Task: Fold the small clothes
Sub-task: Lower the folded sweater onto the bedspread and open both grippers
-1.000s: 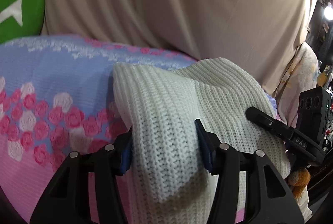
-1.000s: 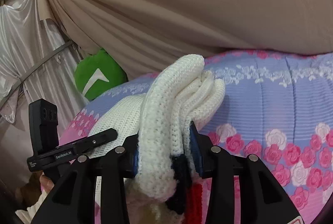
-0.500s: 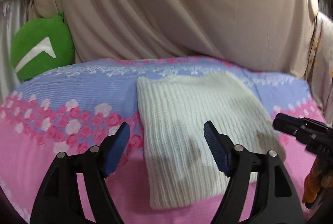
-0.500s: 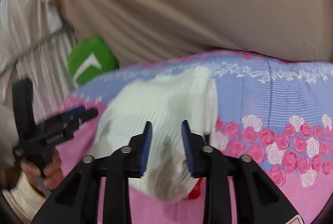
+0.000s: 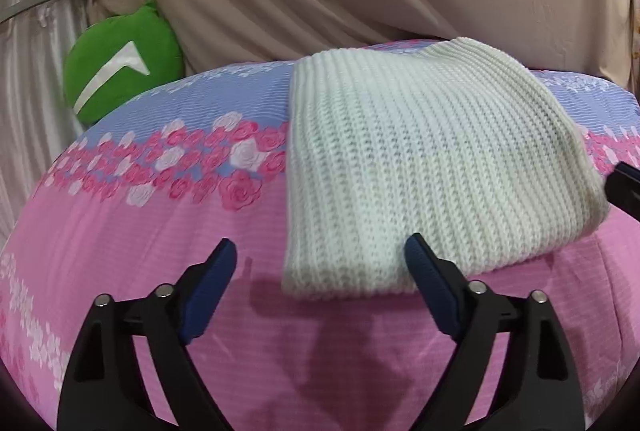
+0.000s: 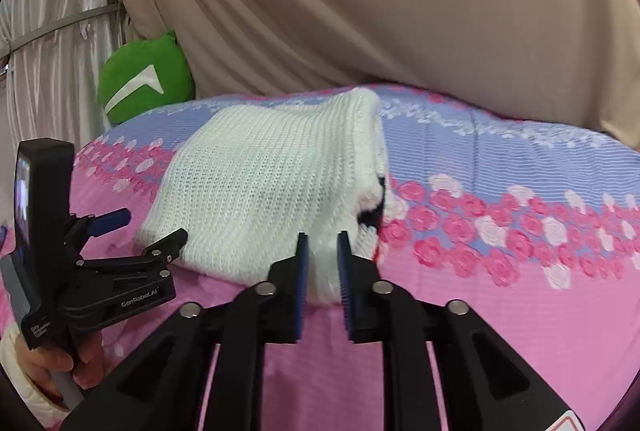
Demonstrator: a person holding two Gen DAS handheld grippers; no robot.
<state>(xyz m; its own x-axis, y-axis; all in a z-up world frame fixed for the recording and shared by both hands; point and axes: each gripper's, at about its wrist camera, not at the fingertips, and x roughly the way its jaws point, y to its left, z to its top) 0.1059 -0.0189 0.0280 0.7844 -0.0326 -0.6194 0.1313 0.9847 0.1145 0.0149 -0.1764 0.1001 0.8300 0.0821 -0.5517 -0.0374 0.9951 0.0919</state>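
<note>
In the right wrist view, at the lower left of the frame, the left gripper (image 6: 142, 229) carries the white word "GenRobot.AI" on the side of its black body. Lower on the same gripper, on the black block near the person's hand (image 6: 60, 363), there are some small white lines of print, but they are too small to read. At the bottom right edge of this view, a corner of a red and white warning sticker (image 6: 570, 423) shows on the right gripper's body; it is cut off and no text can be read. The green cushion (image 6: 146, 75) has only a white arrow-like mark, no letters.
</note>
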